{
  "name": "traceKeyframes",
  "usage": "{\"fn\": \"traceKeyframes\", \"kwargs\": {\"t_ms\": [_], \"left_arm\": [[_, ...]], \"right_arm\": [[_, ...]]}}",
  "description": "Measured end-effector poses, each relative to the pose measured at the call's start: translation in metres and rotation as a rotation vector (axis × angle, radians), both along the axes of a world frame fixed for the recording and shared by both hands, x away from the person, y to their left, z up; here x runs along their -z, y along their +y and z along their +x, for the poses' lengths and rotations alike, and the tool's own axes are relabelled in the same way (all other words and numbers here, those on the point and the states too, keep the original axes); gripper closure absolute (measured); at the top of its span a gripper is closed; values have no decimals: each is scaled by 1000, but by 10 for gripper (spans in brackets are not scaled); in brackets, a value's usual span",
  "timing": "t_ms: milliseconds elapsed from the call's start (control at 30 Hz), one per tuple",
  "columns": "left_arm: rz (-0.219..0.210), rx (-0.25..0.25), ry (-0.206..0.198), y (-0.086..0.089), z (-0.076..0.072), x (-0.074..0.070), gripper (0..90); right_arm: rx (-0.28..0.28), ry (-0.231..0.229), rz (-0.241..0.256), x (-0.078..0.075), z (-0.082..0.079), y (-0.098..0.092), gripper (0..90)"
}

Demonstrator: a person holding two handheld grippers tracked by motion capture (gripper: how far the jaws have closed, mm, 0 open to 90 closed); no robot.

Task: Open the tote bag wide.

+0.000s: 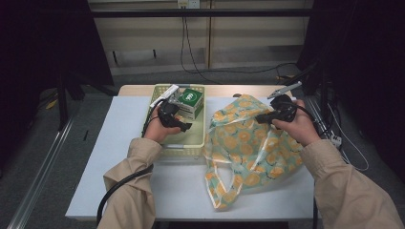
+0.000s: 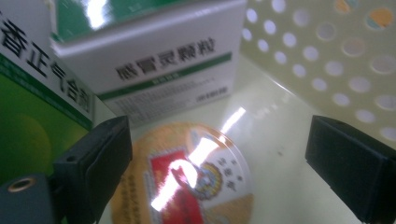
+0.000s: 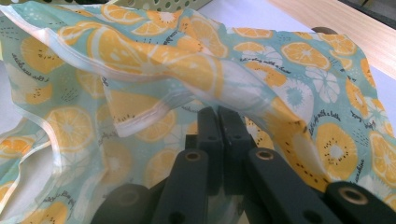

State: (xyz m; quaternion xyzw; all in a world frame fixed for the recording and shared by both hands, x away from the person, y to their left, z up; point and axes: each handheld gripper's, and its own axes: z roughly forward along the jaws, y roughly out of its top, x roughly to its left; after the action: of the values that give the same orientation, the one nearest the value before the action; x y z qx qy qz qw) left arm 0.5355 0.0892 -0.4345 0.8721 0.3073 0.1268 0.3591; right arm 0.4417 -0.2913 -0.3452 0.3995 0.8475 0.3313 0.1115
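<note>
A pale yellow perforated basket sits on the table and holds green-and-white medicine boxes. My left gripper is down inside the basket, open. In the left gripper view its jaws stand wide apart over a round tin with a red and gold label, just in front of a white box with a green stripe. To the right lies a teal bag printed with orange slices. My right gripper is shut on the bag's upper edge and holds it up.
The basket wall with round holes runs close on the right of the left gripper. A white tabletop lies under everything, with a wooden strip at the far edge. Cables hang behind the table.
</note>
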Motion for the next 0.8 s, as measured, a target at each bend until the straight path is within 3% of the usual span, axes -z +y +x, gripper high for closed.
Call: {"fn": "traceKeyframes", "kwargs": {"t_ms": [167,233,467,633,733,800], "left_arm": [[34,-8,8,-1,5,5,107],[47,-1,-11,-2,4,7,90],[34,16,2,-1,2,8,89],[59,2,-17,-2,3,6,121],[72,40,-42,-5,6,6,89],[73,30,-28,-5,9,9,128]], "right_arm": [[4,5,9,1,2,-2,890],[2,4,8,2,2,-2,890],[6,7,11,3,2,-4,890],[0,4,9,4,2,-3,889],[-2,2,9,4,2,-2,889],[-1,4,8,4,2,-1,889]]}}
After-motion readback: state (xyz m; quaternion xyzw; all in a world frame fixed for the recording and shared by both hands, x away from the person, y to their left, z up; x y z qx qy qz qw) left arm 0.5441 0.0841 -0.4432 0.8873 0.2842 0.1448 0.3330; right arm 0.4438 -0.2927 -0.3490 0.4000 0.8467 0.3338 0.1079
